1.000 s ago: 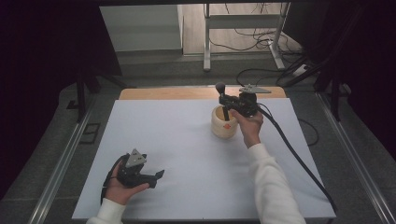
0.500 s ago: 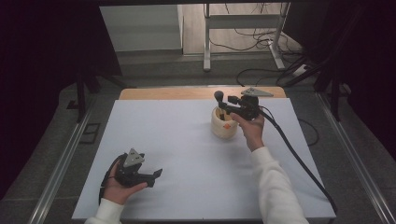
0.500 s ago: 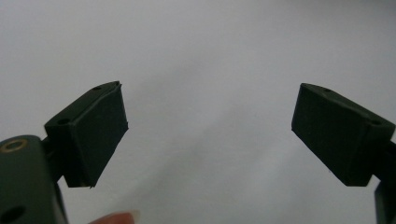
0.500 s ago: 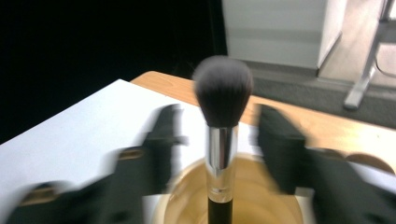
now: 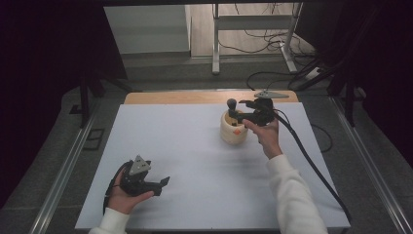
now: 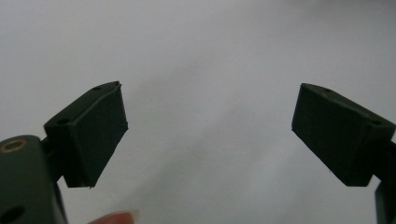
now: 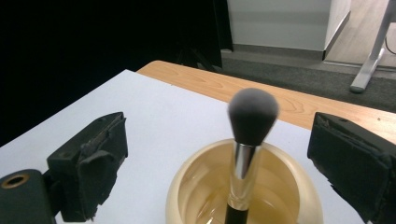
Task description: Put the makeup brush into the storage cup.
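Right gripper view — brush (image 7: 248, 140) stands upright in cup (image 7: 285, 186), head up, centre frame; right gripper (image 7: 233, 158) jaws just opened, clear of it. High view, lower left — left gripper (image 5: 146, 179) jaws apart.

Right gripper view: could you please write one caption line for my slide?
Open right claw around a makeup brush that stands head-up in a cream cup on the white table.

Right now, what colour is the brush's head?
Dark grey, on a silver ferrule; the brush shows best in the right gripper view.
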{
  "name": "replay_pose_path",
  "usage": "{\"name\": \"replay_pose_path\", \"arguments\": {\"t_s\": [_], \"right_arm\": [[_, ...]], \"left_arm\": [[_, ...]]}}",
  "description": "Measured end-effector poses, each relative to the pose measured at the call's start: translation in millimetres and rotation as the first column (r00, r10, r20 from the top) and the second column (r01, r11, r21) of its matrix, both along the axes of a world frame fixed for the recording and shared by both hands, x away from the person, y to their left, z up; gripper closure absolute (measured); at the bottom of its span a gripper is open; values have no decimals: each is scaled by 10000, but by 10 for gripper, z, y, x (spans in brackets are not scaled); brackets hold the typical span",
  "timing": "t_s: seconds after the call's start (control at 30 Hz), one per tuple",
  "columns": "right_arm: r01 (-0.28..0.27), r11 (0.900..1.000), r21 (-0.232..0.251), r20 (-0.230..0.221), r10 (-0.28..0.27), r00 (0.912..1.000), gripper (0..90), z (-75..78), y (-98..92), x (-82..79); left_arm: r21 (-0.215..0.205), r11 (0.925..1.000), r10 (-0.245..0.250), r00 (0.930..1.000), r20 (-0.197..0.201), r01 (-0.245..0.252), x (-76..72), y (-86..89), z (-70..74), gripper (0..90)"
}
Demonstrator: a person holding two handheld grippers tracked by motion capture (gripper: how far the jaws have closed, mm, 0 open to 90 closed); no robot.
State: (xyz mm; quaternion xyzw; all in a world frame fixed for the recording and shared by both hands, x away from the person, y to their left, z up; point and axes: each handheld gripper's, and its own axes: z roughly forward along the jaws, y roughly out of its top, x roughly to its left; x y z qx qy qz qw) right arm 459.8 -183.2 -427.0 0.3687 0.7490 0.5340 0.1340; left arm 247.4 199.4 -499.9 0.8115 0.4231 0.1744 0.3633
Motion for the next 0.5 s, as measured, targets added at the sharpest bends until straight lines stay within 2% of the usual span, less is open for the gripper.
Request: {"name": "replay_pose_path", "arguments": {"t_s": [0.2, 0.23, 0.5], "right_arm": [[-187, 9992, -352, 8, 188, 9998, 63, 5, -2, -34], [-572, 9968, -555, 64, 577, 9983, 104, 12, 4, -81], [-747, 9930, -911, 260, 773, 9967, 101, 37, -17, -249]], "left_arm": [[44, 10000, 82, 10000, -23, -82, 7, 13, -4, 112], [9, 10000, 65, 10000, -3, -65, 7, 12, 4, 111], [-6, 10000, 42, 10000, -18, -42, 10, 9, 2, 110]]}}
